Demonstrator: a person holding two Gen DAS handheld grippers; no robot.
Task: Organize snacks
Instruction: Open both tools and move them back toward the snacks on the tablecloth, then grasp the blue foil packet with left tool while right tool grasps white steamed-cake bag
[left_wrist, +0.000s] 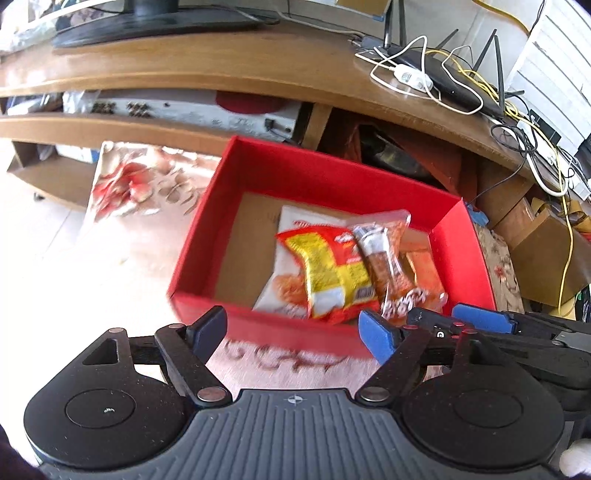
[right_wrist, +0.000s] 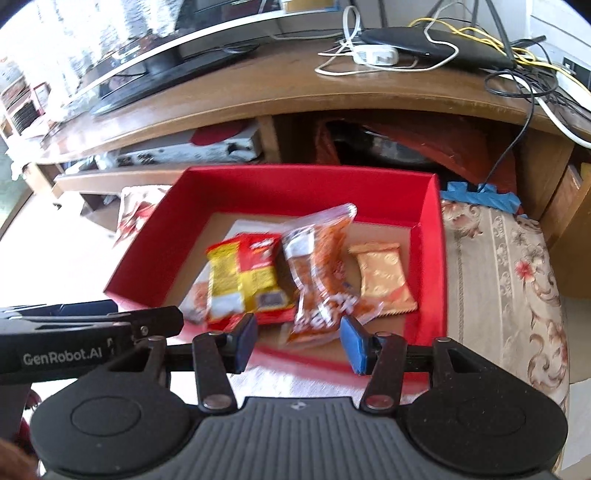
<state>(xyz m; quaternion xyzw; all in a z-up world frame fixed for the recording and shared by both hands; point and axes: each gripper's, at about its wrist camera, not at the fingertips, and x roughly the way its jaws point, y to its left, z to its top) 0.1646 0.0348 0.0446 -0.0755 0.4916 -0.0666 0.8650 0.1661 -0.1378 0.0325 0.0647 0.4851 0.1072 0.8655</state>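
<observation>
Both tongs (left_wrist: 293, 334) (right_wrist: 301, 341) empty, apart; white packet (left_wrist: 286, 258) half-buried under snacks.

Print on the yellow packet (right_wrist: 243, 280) and the clear packet (right_wrist: 321, 269) is blurred past reading. The white packet (left_wrist: 288, 258) lies mostly hidden beneath them. The monitor (left_wrist: 155, 18) is cut off at the frame's top.

Home living room, wooden TV stand (left_wrist: 221, 70), router (left_wrist: 454, 81) with tangled cables, floral rug (right_wrist: 509, 280)
</observation>
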